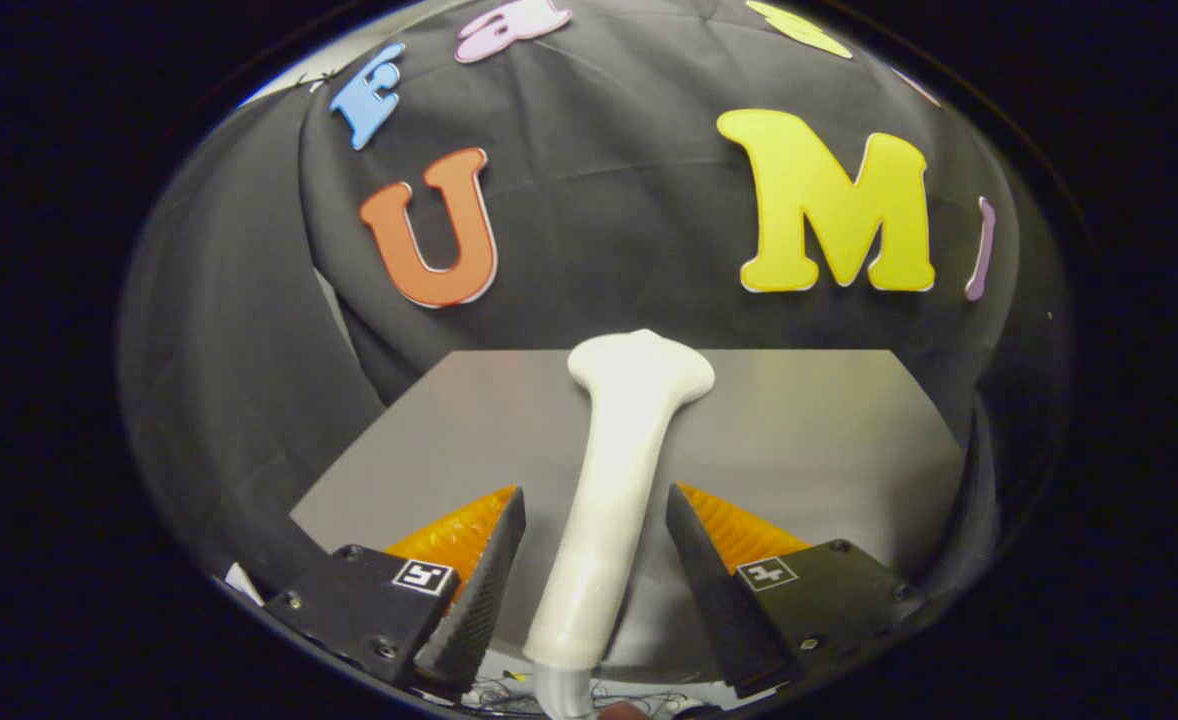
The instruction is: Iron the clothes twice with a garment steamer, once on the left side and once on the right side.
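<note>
steamer base cut off below fingers

A flat grey surface lies ahead, plain and smooth. Behind it and to both sides hangs the black cloth wall of the booth, with soft folds in it.

The tongs stand spread, neither finger touching the white garment steamer, which lies between them on the grey counter, its handle running back toward the tongs and its wider head pointing ahead beyond the fingertips toward the black cloth wall.
</note>
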Demonstrator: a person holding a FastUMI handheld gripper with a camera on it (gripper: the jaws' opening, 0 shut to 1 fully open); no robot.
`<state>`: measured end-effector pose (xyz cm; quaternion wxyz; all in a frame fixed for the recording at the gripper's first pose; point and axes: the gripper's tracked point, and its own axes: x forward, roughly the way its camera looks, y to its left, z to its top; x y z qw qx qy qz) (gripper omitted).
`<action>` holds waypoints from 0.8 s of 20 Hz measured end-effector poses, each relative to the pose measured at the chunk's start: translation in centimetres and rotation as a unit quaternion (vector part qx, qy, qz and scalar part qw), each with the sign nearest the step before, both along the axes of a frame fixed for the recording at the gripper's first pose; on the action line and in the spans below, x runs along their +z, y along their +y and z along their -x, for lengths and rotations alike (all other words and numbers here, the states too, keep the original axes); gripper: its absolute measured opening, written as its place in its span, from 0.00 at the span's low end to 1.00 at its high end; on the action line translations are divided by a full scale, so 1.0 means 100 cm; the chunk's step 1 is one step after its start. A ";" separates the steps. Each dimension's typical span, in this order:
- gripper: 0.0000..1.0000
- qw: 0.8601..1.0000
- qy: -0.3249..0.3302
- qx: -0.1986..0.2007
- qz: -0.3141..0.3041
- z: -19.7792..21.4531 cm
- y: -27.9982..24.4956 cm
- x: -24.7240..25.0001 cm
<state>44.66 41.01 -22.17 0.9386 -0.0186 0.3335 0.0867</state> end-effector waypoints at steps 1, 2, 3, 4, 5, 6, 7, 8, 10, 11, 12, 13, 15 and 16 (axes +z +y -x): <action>0.85 1.000 -0.002 0.002 -0.003 -0.002 0.001 0.000; 0.83 1.000 -0.005 -0.004 0.007 -0.009 -0.002 0.000; 0.79 1.000 0.006 -0.017 0.016 -0.013 -0.008 -0.001; 0.74 1.000 0.001 -0.022 0.013 -0.015 -0.008 0.002; 0.68 1.000 0.016 -0.016 0.005 -0.014 -0.002 -0.003; 0.63 1.000 0.015 -0.014 0.006 -0.013 -0.001 0.000; 0.53 1.000 0.017 -0.017 0.004 -0.015 0.001 -0.002; 0.50 1.000 0.022 -0.019 -0.002 -0.012 0.001 0.001; 0.43 0.998 0.038 -0.031 -0.031 -0.012 0.004 0.001; 0.38 0.998 0.040 -0.036 -0.036 -0.012 0.004 0.006; 0.35 0.998 0.035 -0.040 -0.037 -0.012 0.002 0.013; 0.33 0.998 0.029 -0.037 -0.040 -0.010 0.004 0.019; 0.31 0.998 0.016 -0.026 -0.052 -0.002 0.009 0.031; 0.31 0.998 0.009 -0.023 -0.056 0.002 0.007 0.039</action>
